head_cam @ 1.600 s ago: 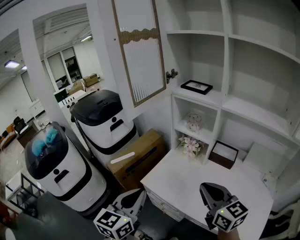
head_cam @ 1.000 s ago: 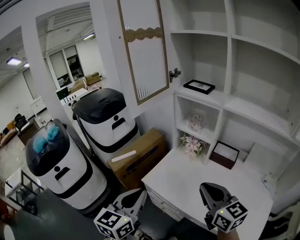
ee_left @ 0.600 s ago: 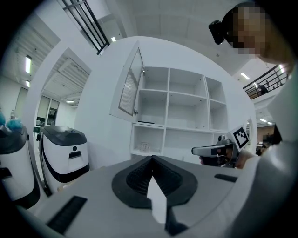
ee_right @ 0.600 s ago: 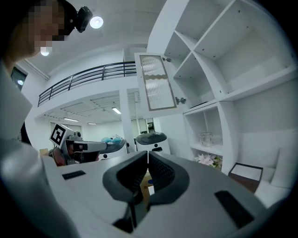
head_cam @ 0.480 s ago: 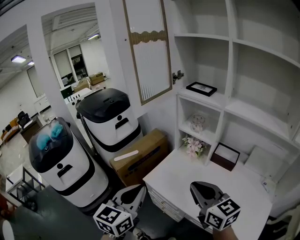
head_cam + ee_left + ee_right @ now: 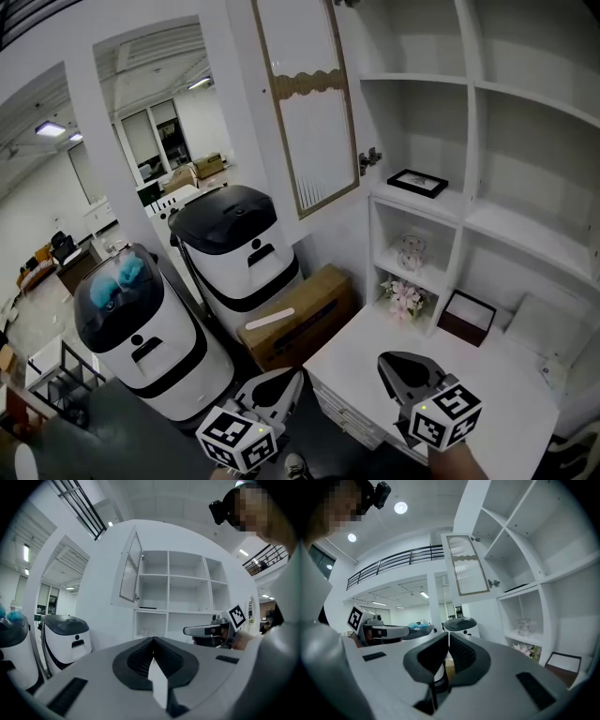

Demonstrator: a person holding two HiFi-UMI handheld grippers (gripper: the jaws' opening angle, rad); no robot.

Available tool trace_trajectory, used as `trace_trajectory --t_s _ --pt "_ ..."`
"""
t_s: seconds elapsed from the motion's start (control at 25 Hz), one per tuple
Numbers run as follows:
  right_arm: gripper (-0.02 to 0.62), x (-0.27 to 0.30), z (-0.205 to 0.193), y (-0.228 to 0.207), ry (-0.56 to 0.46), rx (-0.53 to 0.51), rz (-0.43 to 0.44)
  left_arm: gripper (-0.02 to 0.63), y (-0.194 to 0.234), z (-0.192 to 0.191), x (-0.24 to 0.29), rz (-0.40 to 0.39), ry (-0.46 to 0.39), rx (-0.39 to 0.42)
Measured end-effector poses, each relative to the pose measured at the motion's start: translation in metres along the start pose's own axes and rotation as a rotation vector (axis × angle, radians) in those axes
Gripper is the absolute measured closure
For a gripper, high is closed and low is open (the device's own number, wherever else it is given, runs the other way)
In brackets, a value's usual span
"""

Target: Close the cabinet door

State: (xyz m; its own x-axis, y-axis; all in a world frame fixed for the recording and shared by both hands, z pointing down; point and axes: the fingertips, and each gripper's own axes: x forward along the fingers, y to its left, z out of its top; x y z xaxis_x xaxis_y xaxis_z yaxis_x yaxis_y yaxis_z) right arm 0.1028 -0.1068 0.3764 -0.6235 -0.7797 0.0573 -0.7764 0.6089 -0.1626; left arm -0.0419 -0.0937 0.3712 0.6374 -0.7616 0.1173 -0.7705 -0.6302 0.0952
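Well, in the head view the right gripper [image 6: 394, 366] has edged up and inward since a moment ago, yet the cabinet door [image 6: 309, 122] still swings wide, well apart from it and from the left gripper [image 6: 291, 380]. Left gripper view: jaws pressed together on nothing, door open far ahead. Right gripper view: jaws likewise closed and empty, so the closing push looks yet to start

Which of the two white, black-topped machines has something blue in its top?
The left machine in the head view, farther from the cabinet door; the other machine, beside the cardboard box, has a plain black top.
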Motion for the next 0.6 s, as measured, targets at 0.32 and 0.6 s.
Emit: trace_trajectory --t_s 0.32,0.6 --pt "0.588 0.045 0.025 -0.005 -0.042 -0.013 -0.035 0.601 0.031 0.006 0.021 -0.051 -0.008 -0.004" --pt "0.586 0.097 0.043 -0.001 -0.07 -0.016 -0.066 0.601 0.076 0.012 0.034 -0.094 -0.005 -0.013"
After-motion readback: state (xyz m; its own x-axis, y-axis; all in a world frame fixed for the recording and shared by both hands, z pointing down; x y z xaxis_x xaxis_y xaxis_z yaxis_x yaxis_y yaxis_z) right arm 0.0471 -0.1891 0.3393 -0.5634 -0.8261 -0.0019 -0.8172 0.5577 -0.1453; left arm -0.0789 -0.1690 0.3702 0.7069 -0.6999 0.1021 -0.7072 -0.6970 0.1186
